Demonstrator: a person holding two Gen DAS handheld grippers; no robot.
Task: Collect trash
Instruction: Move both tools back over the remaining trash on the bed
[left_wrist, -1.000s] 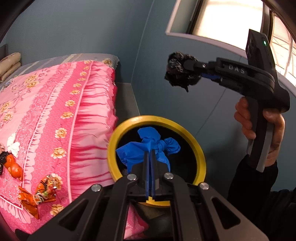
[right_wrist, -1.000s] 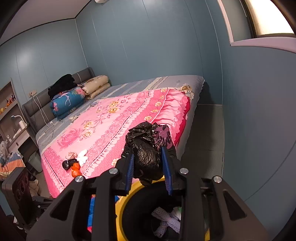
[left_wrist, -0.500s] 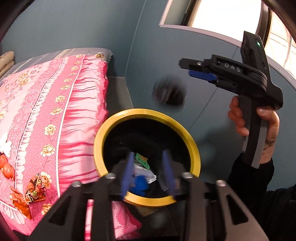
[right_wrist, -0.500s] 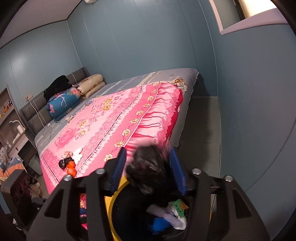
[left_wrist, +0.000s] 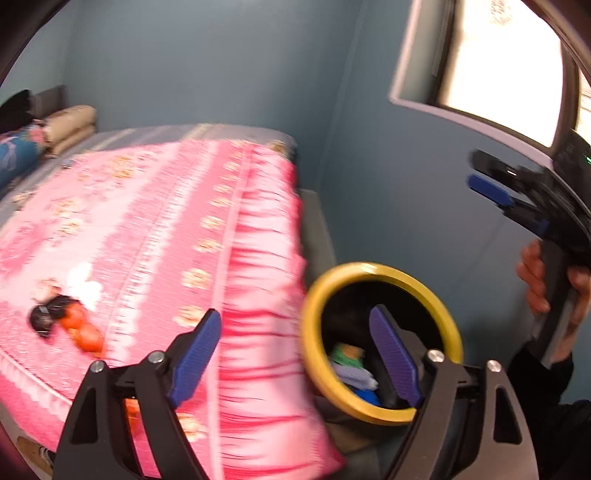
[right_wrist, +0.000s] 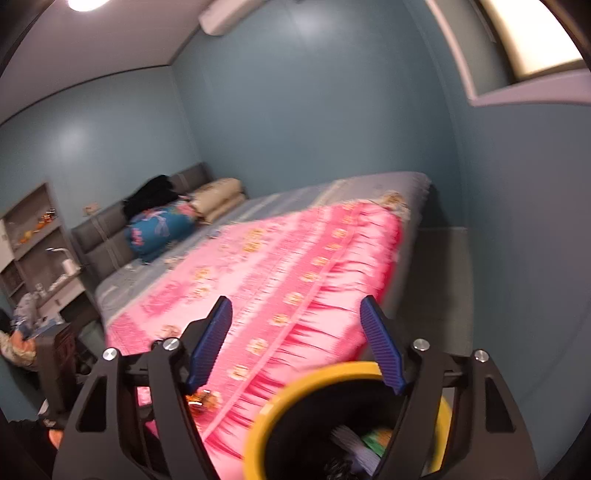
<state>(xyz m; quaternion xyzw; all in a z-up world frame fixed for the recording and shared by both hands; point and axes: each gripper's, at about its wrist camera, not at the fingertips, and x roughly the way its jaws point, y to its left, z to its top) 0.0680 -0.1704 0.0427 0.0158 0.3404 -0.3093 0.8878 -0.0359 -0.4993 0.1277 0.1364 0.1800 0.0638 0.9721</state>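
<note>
The bed (left_wrist: 155, 229) with its pink quilt (right_wrist: 295, 280) fills most of both views, and the yellow-rimmed bin (left_wrist: 380, 269) stands on the floor just beside its near corner. A second ago each pair of tongs was clamped on a bundle over the bin, blue in the left and black in the right; both bundles have since dropped in, and the bin now shows mixed scraps (left_wrist: 351, 365) at its bottom. That likely closes one round of collecting.

The left tongs (left_wrist: 295, 350) are empty and their jaws are opening; they have swung toward the bed. The right tongs (right_wrist: 295, 343) are empty too, jaws opening, hanging over the bin's rim.

More trash (left_wrist: 66, 325), dark and orange wrappers, lies on the quilt well left of the left tongs, so probably next.
</note>
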